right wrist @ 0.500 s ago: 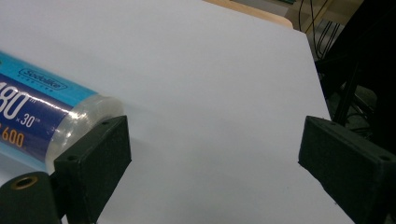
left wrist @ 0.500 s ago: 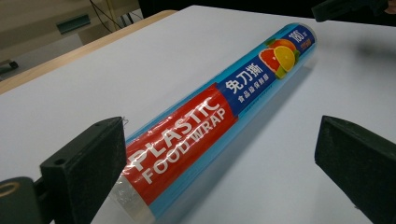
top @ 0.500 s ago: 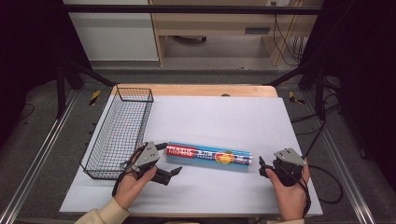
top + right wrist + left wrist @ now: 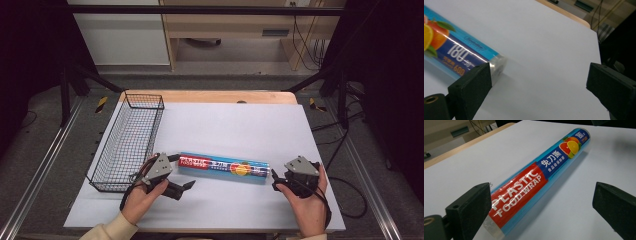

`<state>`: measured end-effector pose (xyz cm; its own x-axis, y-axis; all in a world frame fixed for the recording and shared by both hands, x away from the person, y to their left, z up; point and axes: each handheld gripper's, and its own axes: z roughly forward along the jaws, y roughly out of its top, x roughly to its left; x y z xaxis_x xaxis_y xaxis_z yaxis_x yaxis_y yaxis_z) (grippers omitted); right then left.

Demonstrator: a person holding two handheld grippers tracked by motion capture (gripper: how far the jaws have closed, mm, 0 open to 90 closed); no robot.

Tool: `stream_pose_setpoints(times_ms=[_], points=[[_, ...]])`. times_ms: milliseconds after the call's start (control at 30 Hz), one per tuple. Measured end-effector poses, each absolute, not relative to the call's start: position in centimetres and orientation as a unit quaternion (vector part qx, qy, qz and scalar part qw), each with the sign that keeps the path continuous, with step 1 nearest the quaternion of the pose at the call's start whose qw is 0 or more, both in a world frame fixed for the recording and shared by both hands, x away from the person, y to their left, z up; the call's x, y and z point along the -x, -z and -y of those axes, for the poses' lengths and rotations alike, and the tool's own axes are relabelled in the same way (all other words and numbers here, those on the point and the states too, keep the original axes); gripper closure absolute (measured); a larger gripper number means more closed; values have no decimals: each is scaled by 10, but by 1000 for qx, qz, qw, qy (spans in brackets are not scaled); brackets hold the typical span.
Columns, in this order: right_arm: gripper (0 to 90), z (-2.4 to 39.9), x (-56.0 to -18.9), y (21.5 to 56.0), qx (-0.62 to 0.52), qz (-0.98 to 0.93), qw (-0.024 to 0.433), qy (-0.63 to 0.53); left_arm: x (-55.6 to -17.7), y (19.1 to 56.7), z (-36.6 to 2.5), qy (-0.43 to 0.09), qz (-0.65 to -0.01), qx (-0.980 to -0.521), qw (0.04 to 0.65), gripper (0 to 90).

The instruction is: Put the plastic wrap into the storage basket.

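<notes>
A long roll of plastic food wrap, blue with a red label, lies crosswise on the white table top. My left gripper is open at the roll's left end. In the left gripper view the roll runs away from beside the left jaw, and the gripper stands wide with nothing pressed. My right gripper is open at the roll's right end. In the right gripper view the capped end of the roll sits just behind the left jaw, and the gripper spans bare table.
A black wire basket stands lengthwise along the table's left edge, close to my left hand. The wooden table edge runs along the back. Metal frame rails flank the table on both sides.
</notes>
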<state>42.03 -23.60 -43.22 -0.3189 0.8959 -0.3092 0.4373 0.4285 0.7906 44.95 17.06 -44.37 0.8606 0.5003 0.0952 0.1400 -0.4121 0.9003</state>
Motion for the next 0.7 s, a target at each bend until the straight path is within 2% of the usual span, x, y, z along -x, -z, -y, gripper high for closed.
stream_pose_setpoints(times_ms=[133, 233, 700], points=[[62, 229, -424, 427, -414, -777, 370, -296, -450, 443, -172, -174, -200, -820, 507, 24], [54, 223, -431, 419, -380, -808, 338, -297, -449, 442, -173, -174, -200, -820, 507, 24], [71, 198, -463, 388, -279, -873, 294, -271, -445, 440, -173, -170, -194, -827, 499, 25]])
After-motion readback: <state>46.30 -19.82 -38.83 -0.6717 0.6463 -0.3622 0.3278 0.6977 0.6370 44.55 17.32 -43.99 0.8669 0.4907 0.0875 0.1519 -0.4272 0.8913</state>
